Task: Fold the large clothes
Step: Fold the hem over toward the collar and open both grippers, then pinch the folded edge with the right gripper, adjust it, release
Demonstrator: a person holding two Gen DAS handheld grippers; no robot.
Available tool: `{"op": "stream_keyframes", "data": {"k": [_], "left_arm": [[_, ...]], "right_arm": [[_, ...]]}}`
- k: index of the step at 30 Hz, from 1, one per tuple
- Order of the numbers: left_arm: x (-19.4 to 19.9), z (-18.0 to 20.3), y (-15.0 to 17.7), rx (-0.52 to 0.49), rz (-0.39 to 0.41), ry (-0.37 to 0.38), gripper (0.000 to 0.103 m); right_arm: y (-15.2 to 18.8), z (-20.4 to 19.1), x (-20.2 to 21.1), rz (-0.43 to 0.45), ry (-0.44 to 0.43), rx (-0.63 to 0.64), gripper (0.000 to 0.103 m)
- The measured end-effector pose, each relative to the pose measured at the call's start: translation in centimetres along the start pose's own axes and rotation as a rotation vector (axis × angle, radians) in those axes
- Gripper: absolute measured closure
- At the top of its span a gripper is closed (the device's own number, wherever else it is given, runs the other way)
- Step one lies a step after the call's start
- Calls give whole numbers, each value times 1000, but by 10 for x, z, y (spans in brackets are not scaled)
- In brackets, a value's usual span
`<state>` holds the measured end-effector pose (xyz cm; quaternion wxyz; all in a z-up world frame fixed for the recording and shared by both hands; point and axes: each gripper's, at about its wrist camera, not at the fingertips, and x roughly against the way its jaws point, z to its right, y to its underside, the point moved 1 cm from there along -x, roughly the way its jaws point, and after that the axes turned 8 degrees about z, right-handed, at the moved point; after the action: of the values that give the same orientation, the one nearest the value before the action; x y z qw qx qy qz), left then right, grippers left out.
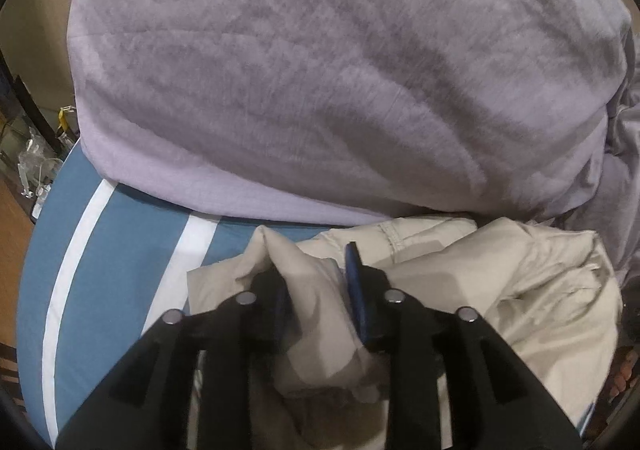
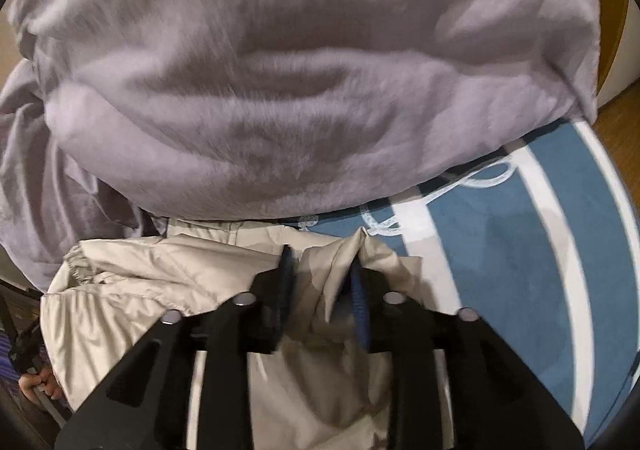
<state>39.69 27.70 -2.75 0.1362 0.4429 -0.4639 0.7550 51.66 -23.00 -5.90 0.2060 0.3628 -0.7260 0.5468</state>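
A beige garment [image 1: 500, 282] lies crumpled on a blue bed sheet with white stripes [image 1: 120, 250]. My left gripper [image 1: 320, 290] has a fold of its fabric bunched between the two blue-padded fingers and is shut on it. In the right wrist view the same garment [image 2: 140, 290] spreads to the left, with an elastic hem at its left edge. My right gripper [image 2: 320, 282] is shut on another raised fold of the beige fabric, near the garment's right edge.
A big lilac duvet [image 1: 320, 70] is heaped right behind the garment and fills the upper half of both views [image 2: 300, 70]. The striped sheet [image 2: 520, 250] shows to the right. Wooden floor [image 1: 12, 242] and clutter lie beyond the bed's left edge.
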Motion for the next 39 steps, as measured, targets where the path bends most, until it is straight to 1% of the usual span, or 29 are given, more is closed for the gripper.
{"op": "stream_keyframes", "data": {"k": [1,2,3,4,5,6,7,8,10,13,14,17,19,22,25,27,28,29,31,32,33,34,36,39], "left_arm": [[6,-1,-1,3,5,8,63],[9,-2,-3,3,12,12,56],[15,-3,-4,2,24,14,53],[20,-3,-5,-1,36,12,45],[27,-3,-6,-9,58,-8,32],[33,-3,-8,-22,86,-36,27],[40,-2,-9,-35,113,-48,25],[47,-1,-10,-46,129,-43,25],[49,1,-15,-47,131,-33,25],[60,10,-9,-72,141,-12,25],[60,15,-10,-81,142,-3,25],[64,31,1,-121,136,28,25],[66,46,9,-156,136,46,25],[66,66,20,-199,135,69,25],[68,83,29,-229,136,88,25],[68,92,34,-246,134,92,25],[66,95,35,-251,130,95,25],[64,97,37,-253,125,98,25],[60,100,39,-256,117,103,25],[58,102,40,-260,115,104,25],[56,104,41,-262,113,106,25],[55,104,41,-263,111,108,25],[55,106,41,-264,116,114,25],[56,107,38,-262,132,117,25]], "right_arm": [[-1,-2,12,33,19,20,41],[-1,-4,20,56,23,32,39],[-1,-8,30,77,16,50,39],[-2,-12,35,82,12,60,39],[-3,-17,40,87,4,73,39],[-2,-24,45,89,-11,88,39],[-1,-32,48,86,-32,107,39],[1,-39,51,81,-49,120,39],[10,-64,53,56,-112,163,39],[25,-104,47,5,-188,224,39],[30,-114,45,-10,-206,240,39],[47,-152,36,-53,-249,296,39],[57,-175,28,-74,-267,331,39],[62,-199,19,-96,-278,360,39],[68,-210,9,-122,-276,382,39],[74,-217,-1,-145,-259,401,39],[77,-218,-5,-158,-257,408,42],[80,-219,-11,-171,-258,413,49],[87,-219,-15,-183,-250,428,68],[91,-219,-17,-177,-250,441,74],[90,-219,-19,-171,-251,444,85],[89,-219,-18,-163,-254,445,94],[84,-219,-16,-142,-261,434,98],[73,-222,-11,-94,-253,429,99]]}}
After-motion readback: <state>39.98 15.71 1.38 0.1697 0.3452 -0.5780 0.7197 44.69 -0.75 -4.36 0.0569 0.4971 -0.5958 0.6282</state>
